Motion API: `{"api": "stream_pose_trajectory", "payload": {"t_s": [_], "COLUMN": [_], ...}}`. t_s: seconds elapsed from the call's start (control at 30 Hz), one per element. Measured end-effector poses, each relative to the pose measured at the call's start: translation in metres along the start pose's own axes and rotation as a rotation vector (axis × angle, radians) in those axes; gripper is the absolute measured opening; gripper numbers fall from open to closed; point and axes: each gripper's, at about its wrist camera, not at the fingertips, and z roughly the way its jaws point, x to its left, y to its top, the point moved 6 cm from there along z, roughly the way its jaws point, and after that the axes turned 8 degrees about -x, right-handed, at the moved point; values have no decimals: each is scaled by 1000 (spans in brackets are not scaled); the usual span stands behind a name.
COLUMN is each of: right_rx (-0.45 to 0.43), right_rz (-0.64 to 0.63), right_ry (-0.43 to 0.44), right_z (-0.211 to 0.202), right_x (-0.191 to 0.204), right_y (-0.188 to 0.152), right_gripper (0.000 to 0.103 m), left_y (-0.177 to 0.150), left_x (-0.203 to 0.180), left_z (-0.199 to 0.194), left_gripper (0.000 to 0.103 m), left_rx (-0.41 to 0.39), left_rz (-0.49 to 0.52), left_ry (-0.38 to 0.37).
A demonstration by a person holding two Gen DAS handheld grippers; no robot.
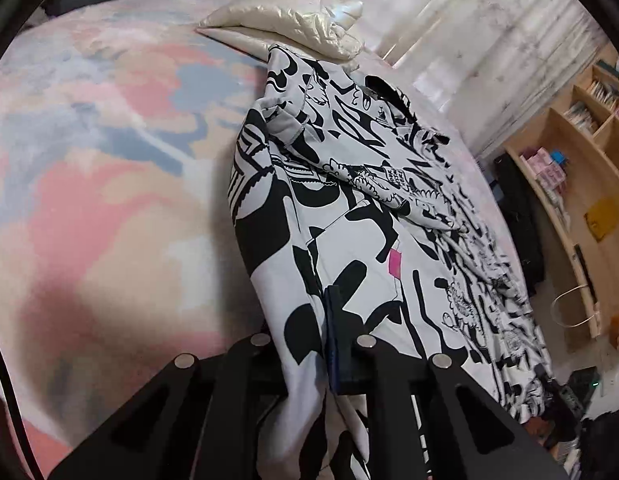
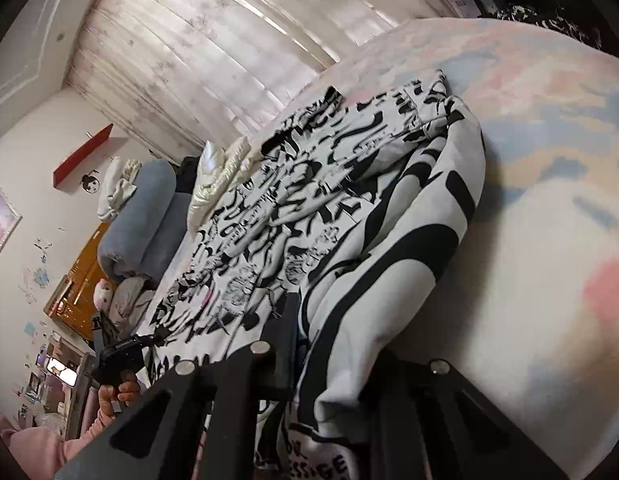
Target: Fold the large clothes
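A large white garment with a black graphic print (image 1: pixel 349 200) lies spread lengthwise on a bed with a pastel pink, blue and cream cover (image 1: pixel 109 160). My left gripper (image 1: pixel 325 340) is at the garment's near end, shut on a bunched fold that hangs down between its fingers. In the right wrist view the same garment (image 2: pixel 309 200) runs away towards the pillows. My right gripper (image 2: pixel 309 344) is shut on its thick rolled edge, and the cloth drapes over and hides the right finger. A hand holds the left gripper (image 2: pixel 153 338) at the garment's left corner.
A cream pillow (image 1: pixel 285 20) lies at the head of the bed. Grey rolled bolsters (image 2: pixel 141 220) and a plush toy (image 2: pixel 103 298) sit beside it. Wooden shelves (image 1: pixel 581 184) and a dark bag (image 1: pixel 517 208) stand past the bed's right edge. A curtain (image 2: pixel 213 52) covers the window.
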Motion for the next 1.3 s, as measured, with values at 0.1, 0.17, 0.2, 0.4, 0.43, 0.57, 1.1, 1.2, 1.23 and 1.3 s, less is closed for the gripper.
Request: {"api": "stream_pose_trajectory", "payload": {"t_s": [0.1,0.17,0.2,0.4,0.43,0.57,1.1,1.2,1.23,1.3], "right_rx": [-9,-7,-6,5,8,15,-96,-83,-73,-67], "right_rz": [-12,-16,-20,-24,-23,18,207,226,242,316], "right_ry": [4,9,11,29,30,41,163,118,94,63], "right_z": [-6,-10,-12,-25,-27,-32,49,86,103,132], "right_x": [4,6,7,13,13,11,18,8,3,-12], "right_y": [1,0,-1,-2,-1,6,158,191,204,224], "right_gripper": [10,10,10,10,10,10,16,21,30,63], "left_y": [1,2,2,8,10,30,185,215,222,238], "left_x": [-9,-13,-15,-13,-14,-15,-54,-52,-51,-46], "left_z": [-6,-12,-15,-23,-21,-16,69,111,122,147], "left_gripper": [7,7,7,6,6,6,9,12,17,29], "left_rx": [-6,-9,-8,28,35,60,-13,-4,-2,-11], "left_rz": [37,48,51,19,6,-74,-215,-257,-267,-313], "left_ry": [27,33,36,32,28,-34,-152,-132,-129,-129]}}
